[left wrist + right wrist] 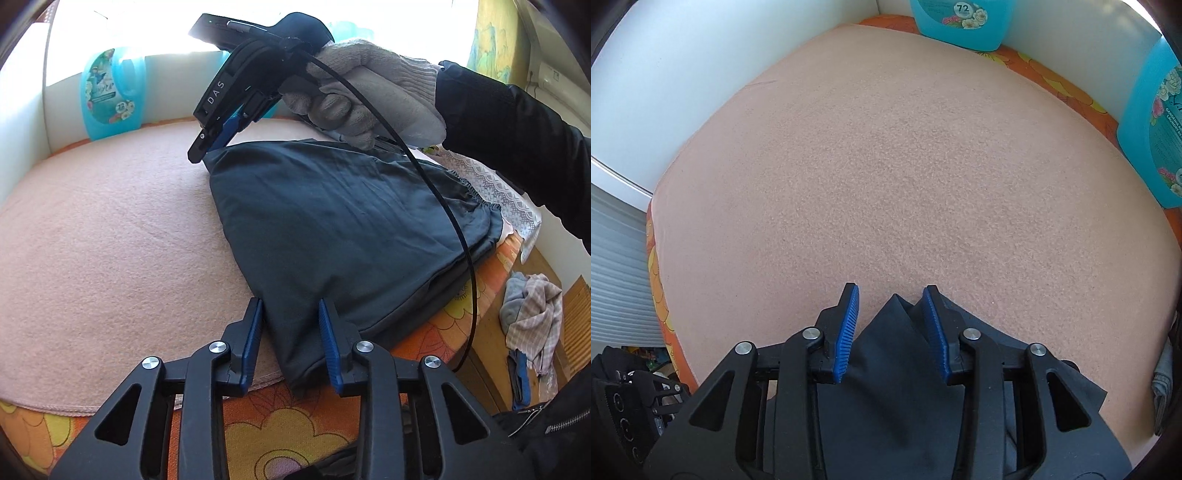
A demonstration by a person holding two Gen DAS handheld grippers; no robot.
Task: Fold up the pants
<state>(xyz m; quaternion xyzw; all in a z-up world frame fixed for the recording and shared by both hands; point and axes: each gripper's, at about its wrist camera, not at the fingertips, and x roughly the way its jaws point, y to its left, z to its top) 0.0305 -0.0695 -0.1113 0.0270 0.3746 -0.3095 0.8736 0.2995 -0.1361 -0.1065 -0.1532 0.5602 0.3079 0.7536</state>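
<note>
The dark slate-grey folded pants (343,221) lie on a peach fleece blanket (110,229) spread over an orange flowered cover (280,417); the left gripper (291,321) points down at a slant over their near corner, its blue ribbed pads (327,339) partly apart with the cloth between them, though I cannot tell if they pinch; the right gripper (207,142), held in a grey knitted-glove hand (369,92) with a black sleeve (517,147), tips steeply down at the far corner; in its own view its jaws stand partly apart around a peak of fabric; a turquoise detergent bottle (107,96) stands behind
</note>
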